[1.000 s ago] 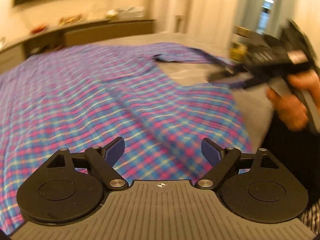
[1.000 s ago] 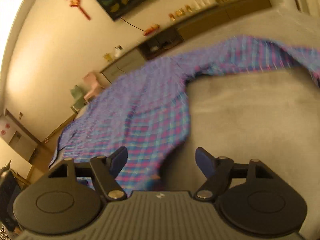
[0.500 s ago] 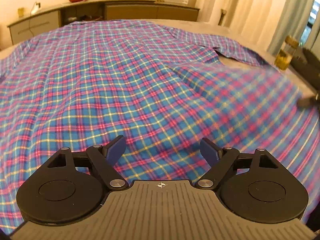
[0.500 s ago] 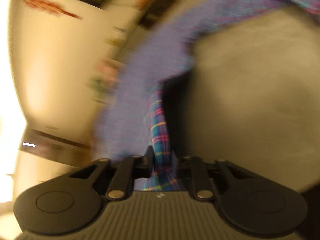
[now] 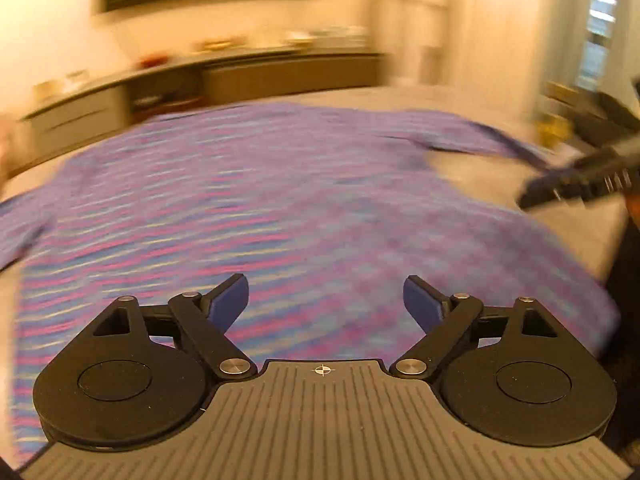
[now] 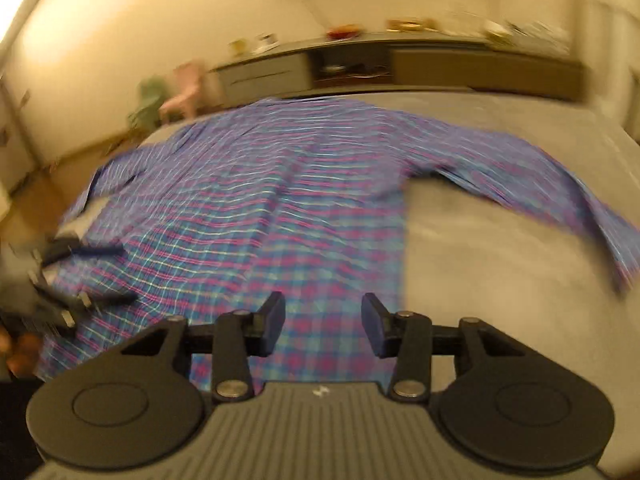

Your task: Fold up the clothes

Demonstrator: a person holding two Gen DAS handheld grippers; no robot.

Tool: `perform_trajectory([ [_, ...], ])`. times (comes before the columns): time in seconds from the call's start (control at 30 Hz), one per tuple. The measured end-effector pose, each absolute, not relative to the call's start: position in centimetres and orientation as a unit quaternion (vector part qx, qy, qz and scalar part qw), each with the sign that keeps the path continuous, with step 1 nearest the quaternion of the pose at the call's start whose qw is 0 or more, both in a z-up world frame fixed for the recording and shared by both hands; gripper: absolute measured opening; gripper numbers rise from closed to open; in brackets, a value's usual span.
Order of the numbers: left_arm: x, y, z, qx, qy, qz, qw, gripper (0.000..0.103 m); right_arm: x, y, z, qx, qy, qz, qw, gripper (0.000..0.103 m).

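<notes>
A blue, pink and purple plaid shirt (image 6: 280, 208) lies spread flat on a grey bed (image 6: 500, 272), sleeves out to both sides; it also fills the left wrist view (image 5: 280, 208), blurred. My left gripper (image 5: 326, 300) is open and empty above the shirt's near hem. My right gripper (image 6: 323, 322) is open and empty above the hem near the shirt's right edge. The right gripper shows at the right edge of the left wrist view (image 5: 580, 180); the left gripper shows at the left edge of the right wrist view (image 6: 80, 276).
A long low sideboard (image 6: 400, 68) with small items on top runs along the far wall beyond the bed. Pink and green small chairs (image 6: 176, 96) stand at the back left. Curtains and a window (image 5: 560, 40) are at the right.
My right gripper was shut on the shirt's edge half a second ago; it is now open and empty, and the shirt lies flat. Both cameras have swung to face the sideboard.
</notes>
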State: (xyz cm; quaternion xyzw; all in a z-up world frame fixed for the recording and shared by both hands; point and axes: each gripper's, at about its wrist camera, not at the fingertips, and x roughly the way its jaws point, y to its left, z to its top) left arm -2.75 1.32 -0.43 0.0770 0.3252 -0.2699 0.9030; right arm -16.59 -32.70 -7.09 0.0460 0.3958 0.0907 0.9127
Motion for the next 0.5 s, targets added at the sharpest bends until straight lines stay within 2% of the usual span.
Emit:
perform_trajectory([
  [0.07, -0.1, 4.3, -1.1, 0.037, 0.354, -0.204, 0.912, 0.079, -12.9, -31.9, -8.3, 0.02, 0.401, 0.082, 0.912, 0.049],
  [0.1, 1.0, 5.9, -1.6, 0.018, 0.369, -0.168, 0.914, 0.079, -11.1, -31.5, -8.9, 0.007, 0.403, 0.077, 0.912, 0.055],
  [0.2, 3.6, 9.4, -3.0, -0.022, 0.402, -0.096, 0.91, 0.079, -5.4, -31.3, -11.2, -0.025, 0.414, 0.058, 0.908, 0.055],
  [0.27, 4.5, 10.9, -3.3, -0.045, 0.409, -0.081, 0.908, 0.079, -1.6, -32.1, -12.9, -0.024, 0.437, 0.051, 0.898, 0.051],
  [0.4, 5.6, 13.1, -2.7, -0.083, 0.397, -0.063, 0.912, 0.079, 2.9, -35.8, -13.7, -0.017, 0.447, 0.049, 0.893, 0.051],
  [0.43, 5.7, 13.7, -2.3, -0.091, 0.391, -0.058, 0.914, 0.079, 3.7, -36.8, -13.7, -0.017, 0.447, 0.043, 0.893, 0.041],
  [0.5, 6.3, 15.0, -1.4, -0.09, 0.374, -0.038, 0.922, 0.079, 5.2, -38.7, -13.6, -0.019, 0.447, 0.027, 0.894, 0.039],
])
